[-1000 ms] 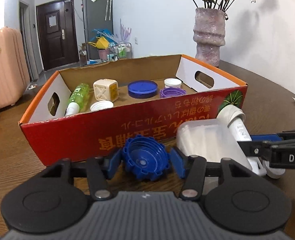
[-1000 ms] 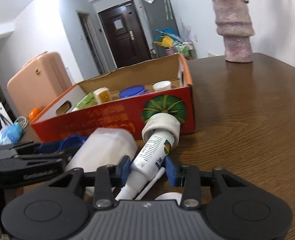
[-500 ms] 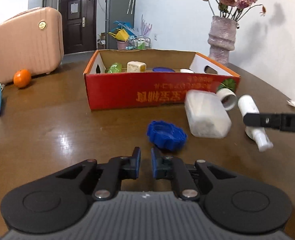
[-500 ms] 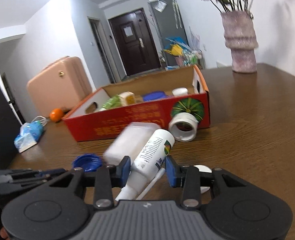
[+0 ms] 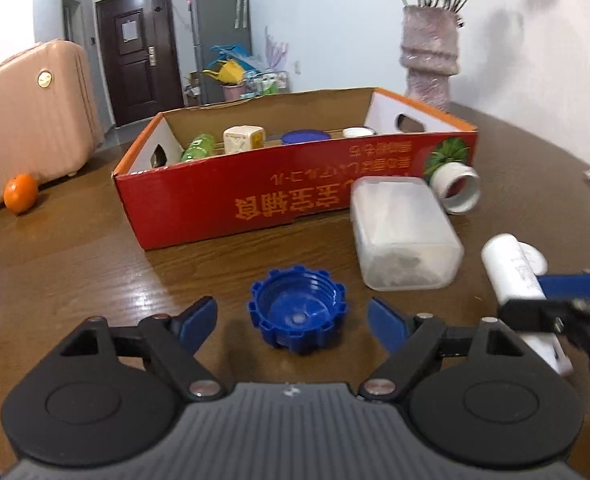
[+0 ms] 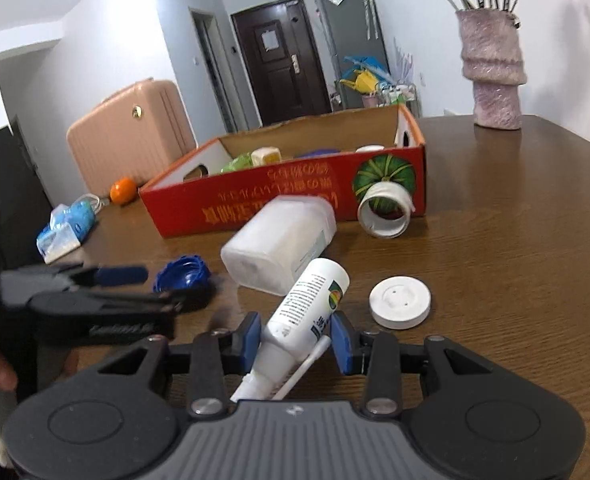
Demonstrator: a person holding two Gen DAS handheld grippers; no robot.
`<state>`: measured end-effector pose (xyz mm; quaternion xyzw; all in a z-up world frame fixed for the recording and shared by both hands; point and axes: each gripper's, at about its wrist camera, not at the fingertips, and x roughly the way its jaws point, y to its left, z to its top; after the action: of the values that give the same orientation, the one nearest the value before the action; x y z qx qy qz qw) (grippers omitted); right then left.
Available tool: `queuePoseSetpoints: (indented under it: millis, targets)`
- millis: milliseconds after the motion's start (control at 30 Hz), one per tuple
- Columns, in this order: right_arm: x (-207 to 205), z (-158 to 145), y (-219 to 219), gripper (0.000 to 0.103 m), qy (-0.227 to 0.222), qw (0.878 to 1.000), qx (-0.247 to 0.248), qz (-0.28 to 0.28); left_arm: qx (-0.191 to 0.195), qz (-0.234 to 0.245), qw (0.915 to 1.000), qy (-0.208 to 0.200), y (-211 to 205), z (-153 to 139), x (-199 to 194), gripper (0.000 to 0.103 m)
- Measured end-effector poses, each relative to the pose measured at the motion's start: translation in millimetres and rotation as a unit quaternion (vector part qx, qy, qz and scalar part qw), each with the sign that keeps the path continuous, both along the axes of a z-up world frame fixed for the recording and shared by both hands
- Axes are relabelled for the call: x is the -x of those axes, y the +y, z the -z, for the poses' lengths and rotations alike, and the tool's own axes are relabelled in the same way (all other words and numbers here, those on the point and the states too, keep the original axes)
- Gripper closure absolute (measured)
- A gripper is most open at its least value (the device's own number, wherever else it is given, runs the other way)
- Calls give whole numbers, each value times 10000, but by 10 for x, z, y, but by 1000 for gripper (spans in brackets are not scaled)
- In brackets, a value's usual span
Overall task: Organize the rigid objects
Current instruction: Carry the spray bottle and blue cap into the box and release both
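Two grippers are seen over a wooden table [image 5: 75, 264]: the left gripper [image 5: 293, 314], jaws opening, frames a blue cap [image 5: 297, 309] untouched. Only the right-wrist view shows the right gripper [image 6: 297, 338] pinching a white bottle [image 6: 309, 300], a white lid [image 6: 399, 296] at two o'clock.

Your blue ridged cap [image 5: 297, 307] sits on dark brown woodgrain table [image 5: 75, 264]; the box [image 5: 295, 196] is red with orange lettering. The frosted container [image 5: 403, 236] is whitish; the bottle [image 6: 307, 300] white with printed label.
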<state>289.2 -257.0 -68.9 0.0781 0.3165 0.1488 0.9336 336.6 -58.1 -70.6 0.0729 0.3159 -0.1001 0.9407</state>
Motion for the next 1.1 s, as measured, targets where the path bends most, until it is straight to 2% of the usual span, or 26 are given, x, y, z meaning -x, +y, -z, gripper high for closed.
queuePoseSetpoints:
  millis: [33, 67, 100, 233, 367, 700, 867, 1100]
  targets:
    - [-17, 8, 20, 66, 2, 10000, 31, -37, 19, -90, 9999, 61, 4, 13, -48, 27]
    - [-29, 12, 44, 66, 1, 10000, 48, -75, 94, -176, 9996, 180, 21, 28, -89, 41]
    - [-36, 16, 62, 66, 1, 9999, 59, -123, 264, -176, 9993, 215, 59, 35, -97, 49]
    - [-38, 53, 94, 66, 64, 9997, 78, -221, 272, -245, 9992, 179, 110, 31, 8, 49]
    - [14, 37, 106, 66, 32, 9998, 48, -216, 518, -369, 9980, 63, 227, -62, 303, 49]
    - [344, -319, 173, 66, -527, 9982, -7, -268, 822, -661, 9932, -498, 526, -494, 957, 49]
    - [484, -484, 211, 66, -740, 9969, -8, -273, 872, -638, 9917, -692, 593, -644, 1090, 49]
    - [444, -761, 205, 66, -1035, 9941, 73, -307, 866, -423, 9901, -1018, 595, -883, 999, 49]
